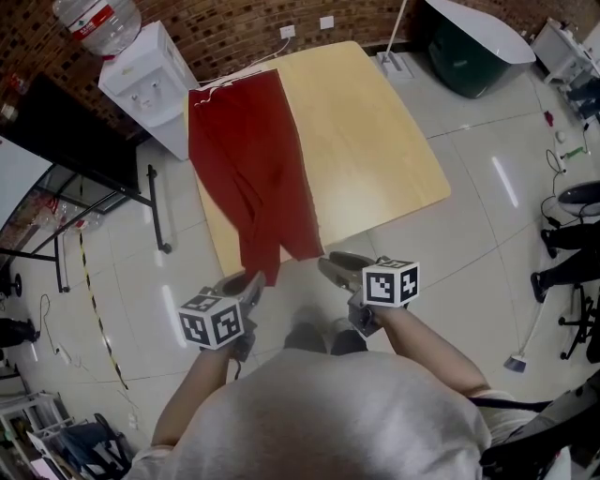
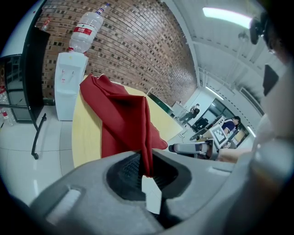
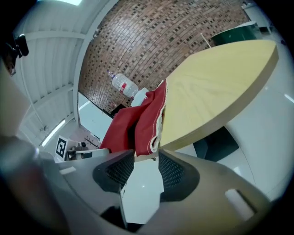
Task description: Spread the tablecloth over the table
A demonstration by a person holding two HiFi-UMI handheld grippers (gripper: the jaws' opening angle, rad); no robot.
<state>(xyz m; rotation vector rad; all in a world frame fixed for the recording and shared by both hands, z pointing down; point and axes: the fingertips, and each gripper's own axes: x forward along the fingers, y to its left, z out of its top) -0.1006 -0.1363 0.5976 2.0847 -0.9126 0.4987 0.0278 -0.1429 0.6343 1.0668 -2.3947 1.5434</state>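
Red woven fabric, the tablecloth [image 1: 248, 178], lies in the head view as a long creased strip along the left side of the table [image 1: 366, 150]. It runs from the far left corner to the near edge, where its end hangs over. The rest of the top is bare, smooth pale wood with rounded corners. The left gripper [image 1: 251, 284] meets the hanging end at the near edge. The right gripper [image 1: 337, 265] sits just beside the cloth's other lower corner. Each of them carries a cube with black-and-white square markers. A white water dispenser [image 1: 150, 80], boxy and topped by a clear bottle [image 1: 98, 21], stands off the far left corner on glossy floor tiles [image 1: 469, 262].

In the left gripper view we see the dark ribbed pads pressed together on a thin vertical fold of the tablecloth [image 2: 119, 124]. From that pinch the cloth rises in soft ridges onto the table's near edge. A rough brick wall [image 2: 138, 50] stands behind.

In the right gripper view the grey jaws stand well apart, their ribbed pads gripping nothing. A stitched, pale-lined hem of the tablecloth [image 3: 142, 119] hangs off the table's near edge right at the jaw tips. We cannot tell whether it touches them.
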